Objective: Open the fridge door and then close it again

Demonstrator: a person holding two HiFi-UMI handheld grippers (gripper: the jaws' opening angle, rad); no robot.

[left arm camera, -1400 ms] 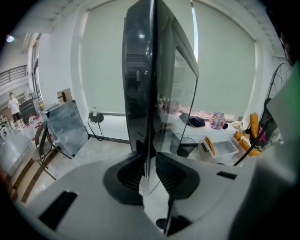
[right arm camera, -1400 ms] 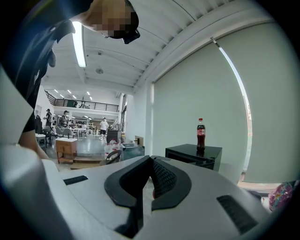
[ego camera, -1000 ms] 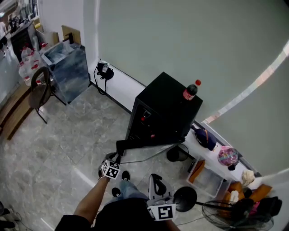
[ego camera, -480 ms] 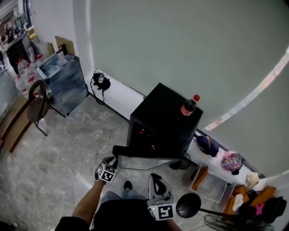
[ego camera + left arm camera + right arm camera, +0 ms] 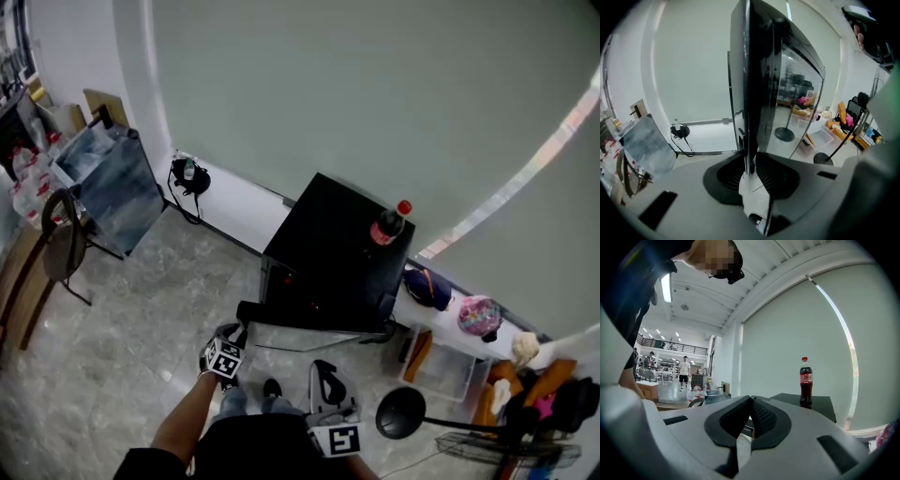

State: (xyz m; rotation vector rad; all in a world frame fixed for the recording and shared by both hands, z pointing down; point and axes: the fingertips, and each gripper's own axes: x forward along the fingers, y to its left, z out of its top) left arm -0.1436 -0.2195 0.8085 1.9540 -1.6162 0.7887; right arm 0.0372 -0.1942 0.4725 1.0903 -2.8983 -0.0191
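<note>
The small black fridge (image 5: pixel 337 248) stands by the wall with a cola bottle (image 5: pixel 386 225) on top. Its glass door (image 5: pixel 314 323) stands partly open, swung out toward me from a hinge at the right. My left gripper (image 5: pixel 230 339) is shut on the door's free left edge. In the left gripper view the door edge (image 5: pixel 746 93) runs up from between the pinching jaws of the left gripper (image 5: pixel 747 171). My right gripper (image 5: pixel 323 375) hangs close to my body, shut and empty. The right gripper (image 5: pixel 751 416) points level toward the bottle (image 5: pixel 805 380).
A fan stand base (image 5: pixel 401 412) sits on the floor at my right. A low white shelf (image 5: pixel 417 309) right of the fridge carries a dark bag (image 5: pixel 427 286) and a pink thing (image 5: pixel 478 317). A chair (image 5: pixel 61 248) and a blue-grey bin (image 5: pixel 103 187) stand far left.
The door's free edge has swung in toward the fridge with my left gripper still on it, so the gap looks narrower. My view has shifted to the left.
</note>
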